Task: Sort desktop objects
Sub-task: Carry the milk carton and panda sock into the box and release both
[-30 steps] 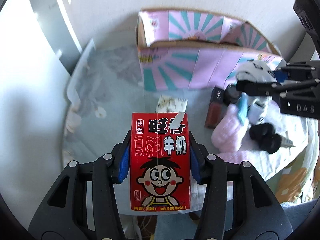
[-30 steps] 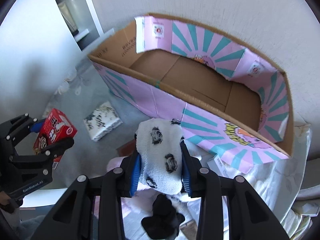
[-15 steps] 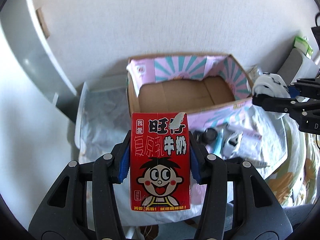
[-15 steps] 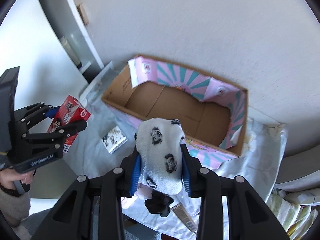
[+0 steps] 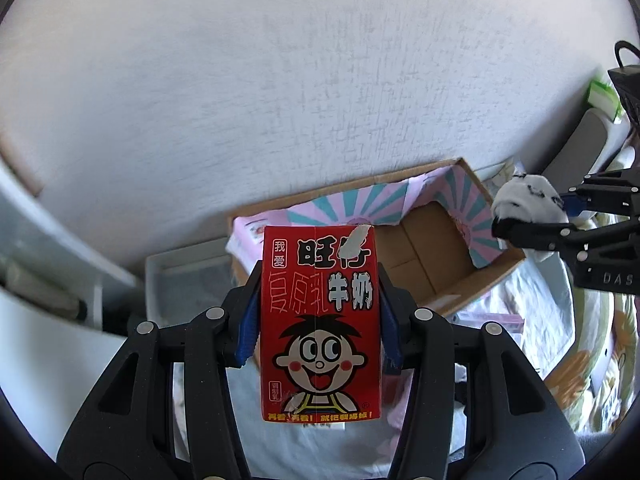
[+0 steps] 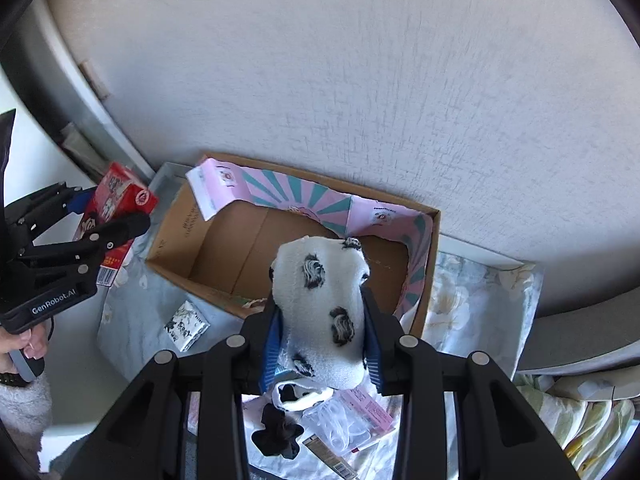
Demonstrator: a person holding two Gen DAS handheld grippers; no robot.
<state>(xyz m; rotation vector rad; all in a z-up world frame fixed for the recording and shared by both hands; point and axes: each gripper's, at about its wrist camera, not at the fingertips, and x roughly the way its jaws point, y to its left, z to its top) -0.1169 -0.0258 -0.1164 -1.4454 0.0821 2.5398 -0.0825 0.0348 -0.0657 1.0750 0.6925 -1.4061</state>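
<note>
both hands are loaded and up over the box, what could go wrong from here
The left gripper and right gripper both head for one cardboard box, so they could bump over it. The spotted sock is soft and its tail dangles, so it may snag on the rim. The milk carton, dropped from this height, could tumble or bounce out.

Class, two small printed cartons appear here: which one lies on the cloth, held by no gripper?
The black-and-white carton, lying beside the cardboard box. The red milk carton is clamped in the left gripper.
</note>
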